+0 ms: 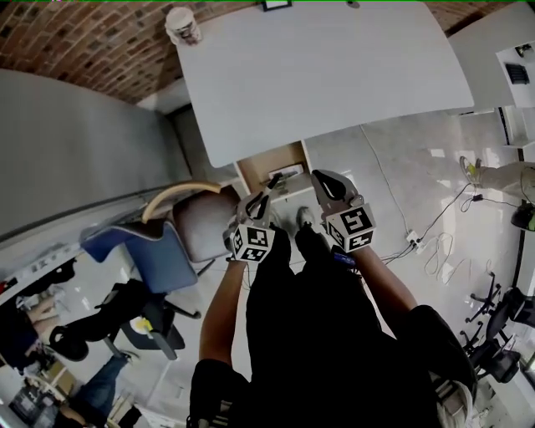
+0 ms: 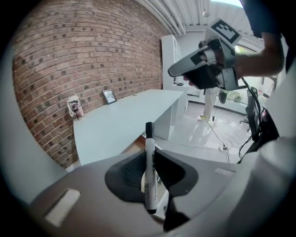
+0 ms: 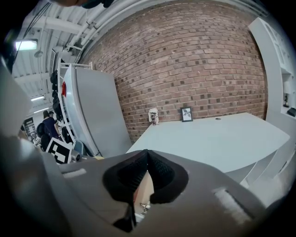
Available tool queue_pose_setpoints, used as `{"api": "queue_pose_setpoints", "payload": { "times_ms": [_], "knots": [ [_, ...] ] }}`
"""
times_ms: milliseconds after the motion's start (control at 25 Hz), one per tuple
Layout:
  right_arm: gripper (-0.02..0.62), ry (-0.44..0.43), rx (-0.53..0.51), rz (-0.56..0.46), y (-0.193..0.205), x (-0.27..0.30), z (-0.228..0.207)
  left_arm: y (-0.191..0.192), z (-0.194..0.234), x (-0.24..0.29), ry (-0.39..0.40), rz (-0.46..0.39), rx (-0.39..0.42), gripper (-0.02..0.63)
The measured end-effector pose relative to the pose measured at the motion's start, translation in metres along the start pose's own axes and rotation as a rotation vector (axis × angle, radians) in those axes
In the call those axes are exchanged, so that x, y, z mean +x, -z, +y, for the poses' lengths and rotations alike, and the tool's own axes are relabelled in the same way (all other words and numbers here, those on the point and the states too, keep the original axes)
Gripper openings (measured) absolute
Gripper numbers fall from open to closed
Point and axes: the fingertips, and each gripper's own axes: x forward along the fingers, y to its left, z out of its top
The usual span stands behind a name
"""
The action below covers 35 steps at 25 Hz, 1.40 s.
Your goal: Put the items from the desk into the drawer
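My left gripper (image 2: 149, 172) is shut on a white marker (image 2: 149, 162) with a black cap, which stands upright between its pads. In the head view this gripper (image 1: 266, 199) hangs just below the desk's front edge, over the open wooden drawer (image 1: 252, 170). My right gripper (image 1: 324, 182) is beside it on the right, and its jaws (image 3: 147, 155) meet at the tips with nothing between them. The white desk (image 1: 334, 75) carries a patterned cup (image 1: 182, 25) and a small picture frame (image 3: 187, 113) at its far edge by the brick wall.
A brown chair (image 1: 201, 221) and a blue chair (image 1: 138, 247) stand left of the drawer unit. A grey partition (image 1: 75, 150) runs along the left. Cables (image 1: 435, 242) lie on the floor to the right. The right gripper (image 2: 206, 69) shows high in the left gripper view.
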Motion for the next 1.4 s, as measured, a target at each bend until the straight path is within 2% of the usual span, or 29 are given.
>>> {"api": "queue_pose_setpoints", "payload": {
  "times_ms": [240, 520, 760, 1080, 1400],
  "knots": [
    [0.005, -0.005, 0.029, 0.042, 0.020, 0.026, -0.004, 0.038, -0.013, 0.050, 0.077, 0.067, 0.115, 0.084],
    [0.005, 0.003, 0.078, 0.142, 0.074, 0.048, -0.016, 0.088, -0.041, 0.104, 0.172, 0.146, 0.293, 0.084],
    [0.005, 0.008, 0.118, 0.204, 0.105, 0.051, -0.014, 0.123, -0.050, 0.146, 0.221, 0.200, 0.409, 0.084],
    [0.005, 0.009, 0.149, 0.255, 0.137, 0.057, -0.020, 0.160, -0.055, 0.197, 0.317, 0.257, 0.476, 0.085],
    [0.005, 0.017, 0.185, 0.280, 0.151, 0.047, -0.031, 0.177, -0.074, 0.220, 0.370, 0.293, 0.455, 0.084]
  ]
}}
